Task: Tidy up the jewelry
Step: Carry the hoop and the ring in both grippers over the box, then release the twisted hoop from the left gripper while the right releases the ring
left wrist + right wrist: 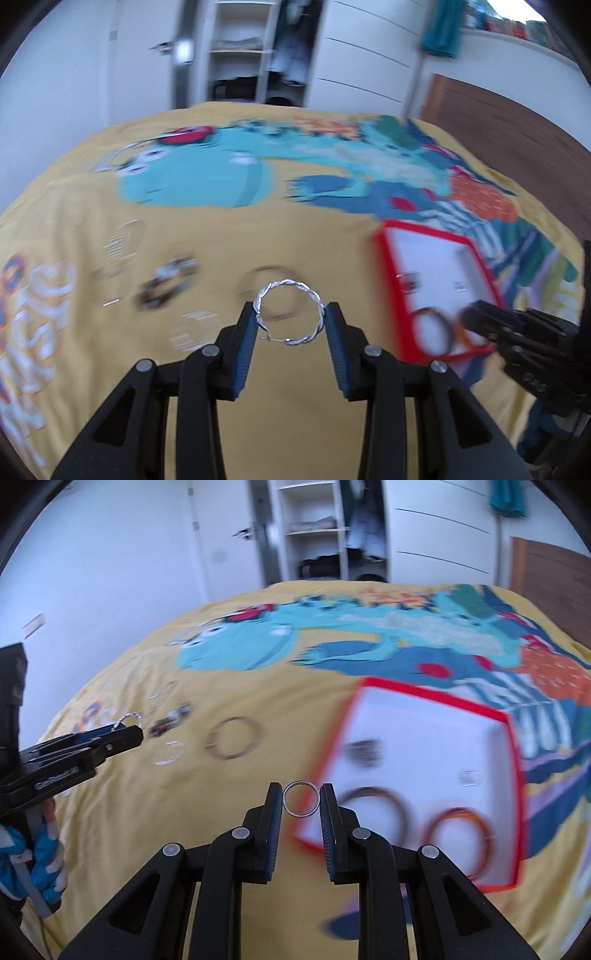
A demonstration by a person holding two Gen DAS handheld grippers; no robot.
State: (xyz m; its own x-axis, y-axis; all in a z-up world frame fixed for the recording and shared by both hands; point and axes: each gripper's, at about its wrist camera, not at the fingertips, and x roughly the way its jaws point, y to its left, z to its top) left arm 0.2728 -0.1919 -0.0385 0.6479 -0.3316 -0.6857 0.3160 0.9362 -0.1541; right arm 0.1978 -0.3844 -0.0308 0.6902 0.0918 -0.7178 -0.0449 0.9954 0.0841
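The left hand-held gripper clamps a twisted silver hoop earring above the yellow bedspread, left of the red-rimmed box. The right hand-held gripper pinches a plain silver ring over that box's near-left edge.

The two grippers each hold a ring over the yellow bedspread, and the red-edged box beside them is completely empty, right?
Not quite: the box is not empty. The right wrist view shows two brownish bangles lying in it, along with a couple of smaller blurred pieces. The rest holds: the left gripper grips a twisted silver hoop, the right gripper a plain ring, above the yellow bedspread.
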